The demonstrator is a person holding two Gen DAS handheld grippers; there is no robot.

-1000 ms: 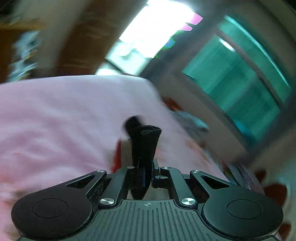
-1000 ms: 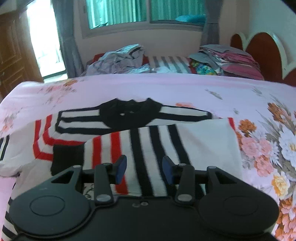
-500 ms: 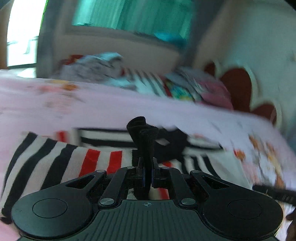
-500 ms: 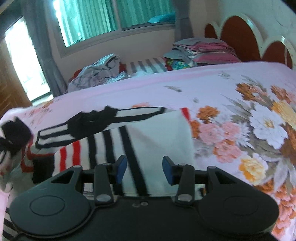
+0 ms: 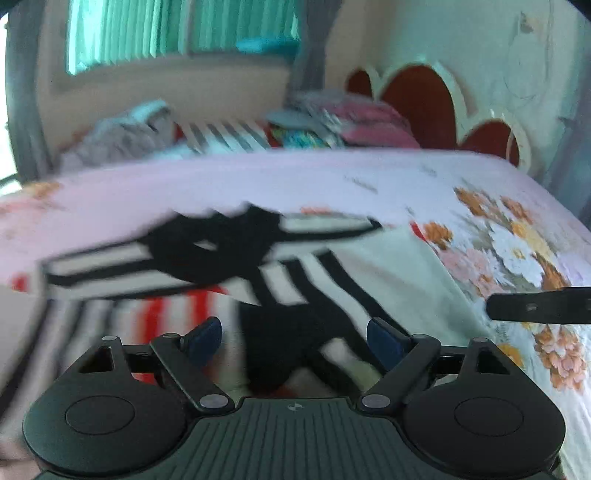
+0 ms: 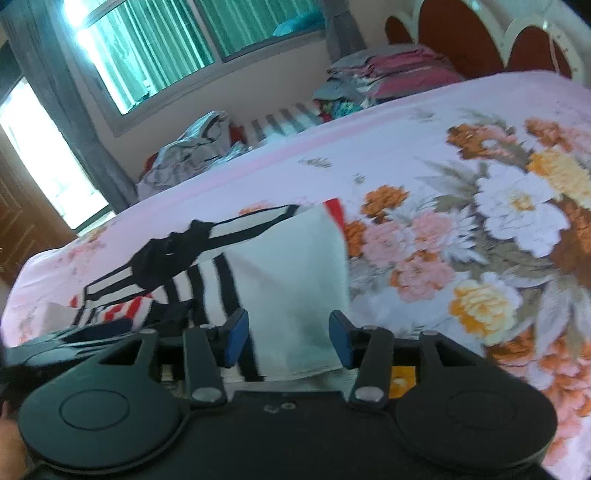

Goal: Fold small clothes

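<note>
A small sweater point(image 5: 391, 266), white with black and red stripes and a black collar point(image 5: 221, 243), lies spread on the pink floral bedsheet point(image 5: 369, 177). My left gripper point(image 5: 293, 339) hovers over its near part with the jaws opening wide. The sleeve's black cuff point(image 5: 273, 332) lies loose between the pads, and neither pad presses on it. My right gripper point(image 6: 288, 339) hangs over the sweater's white right panel point(image 6: 291, 266). Its jaws are opening a little, with cloth beneath them but nothing pinched. In the left wrist view, part of the right gripper's frame point(image 5: 535, 306) shows at the right edge.
A loose heap of clothes point(image 6: 188, 147) and a folded stack point(image 6: 388, 70) sit at the bed's far edge under the window. A red scalloped headboard point(image 6: 461, 33) stands at the right and a wooden door point(image 6: 22, 229) at the left. Bare flowered sheet point(image 6: 480, 221) stretches right of the sweater.
My left gripper swung across over the sweater while shut on the black cuff, then opened and let the cuff drop onto the sweater. The right gripper shifted right along the sweater's edge and rolled.
</note>
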